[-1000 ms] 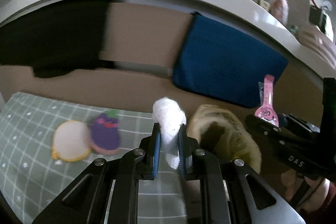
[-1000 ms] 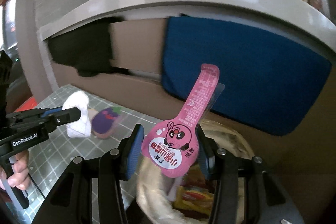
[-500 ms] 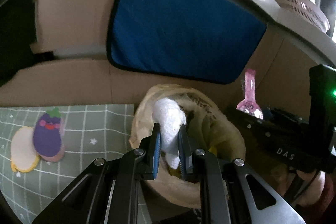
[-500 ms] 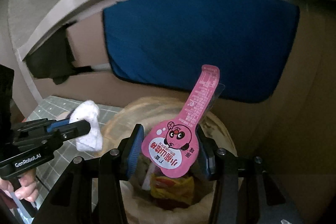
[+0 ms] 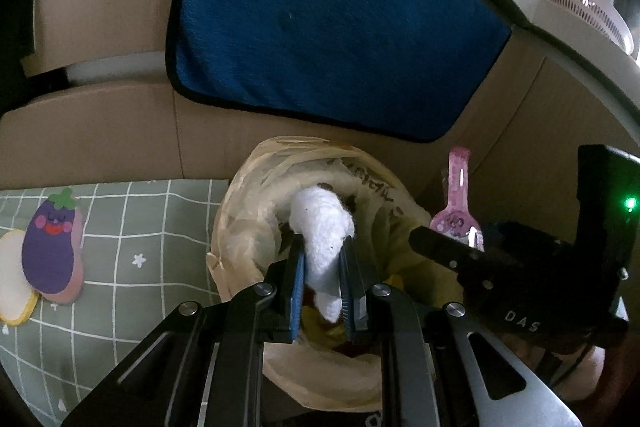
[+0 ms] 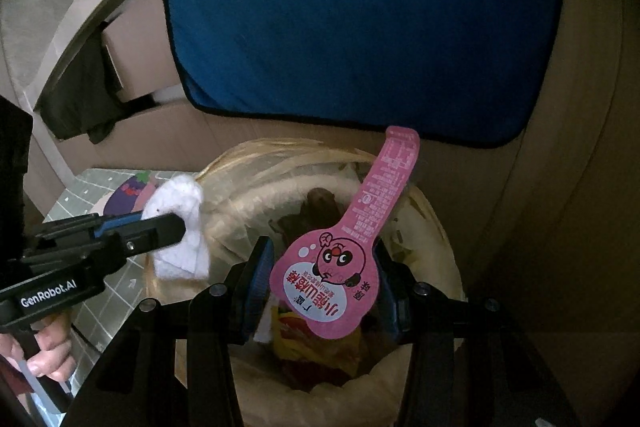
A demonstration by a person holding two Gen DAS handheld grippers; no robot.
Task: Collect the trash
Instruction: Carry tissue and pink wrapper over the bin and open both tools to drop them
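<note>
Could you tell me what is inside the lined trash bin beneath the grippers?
Inside the trash bin lie a yellow-red snack wrapper and a dark brown scrap. The pink wrapper in the right gripper covers the middle, so deeper contents cannot be seen.

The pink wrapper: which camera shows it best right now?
The right wrist view: the pink wrapper faces the lens, held in the right gripper over the bin bag, cartoon face and print visible. The left wrist view shows only a small, dim part beyond that gripper's finger.
</note>
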